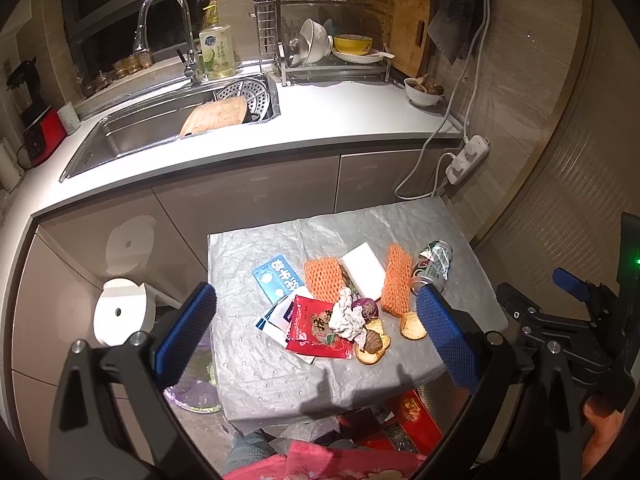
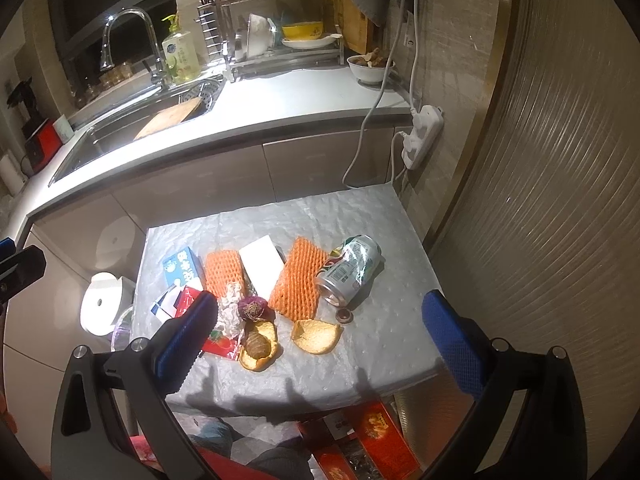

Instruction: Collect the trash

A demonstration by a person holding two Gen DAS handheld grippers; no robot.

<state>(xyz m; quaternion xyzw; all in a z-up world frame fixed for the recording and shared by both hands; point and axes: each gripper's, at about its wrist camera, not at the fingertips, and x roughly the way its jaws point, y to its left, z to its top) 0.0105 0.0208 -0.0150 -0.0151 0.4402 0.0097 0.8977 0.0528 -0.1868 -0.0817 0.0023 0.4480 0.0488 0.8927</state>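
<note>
1. Left wrist view: the left gripper (image 1: 316, 320) hovers above the small table draped in silver-grey padded sheet (image 1: 256, 360), jaws released and wide apart, holding nothing. The trash lies in a loose cluster between and ahead of the blue fingers: a crumpled white paper wad (image 1: 349, 316) on a red printed foil sachet (image 1: 316, 330), dead ahead at 12 o'clock of the jaw gap.
2. Same view: a crushed green-and-silver drinks can (image 1: 434, 266) lies at 2 o'clock, just behind the right finger; the torn bread pieces (image 1: 413, 326) sit at 3 o'clock, near that finger.
3. Same view: the right gripper (image 1: 560, 300) shows at the right edge; its jaw state cannot be told here.
4. Right wrist view: the right gripper (image 2: 320, 320) hovers with jaws released, empty. The crushed can (image 2: 350, 270) lies at 12 o'clock, long axis running from 7 to 1 o'clock, open end toward the camera.
5. Same view: a ribbed orange foam fruit sleeve (image 2: 298, 284) lies just beside the can at 11 o'clock.
6. Judgement: the right gripper is nearer the can; the left is nearer the paper wad and sachet. No item appears collected yet.
</note>
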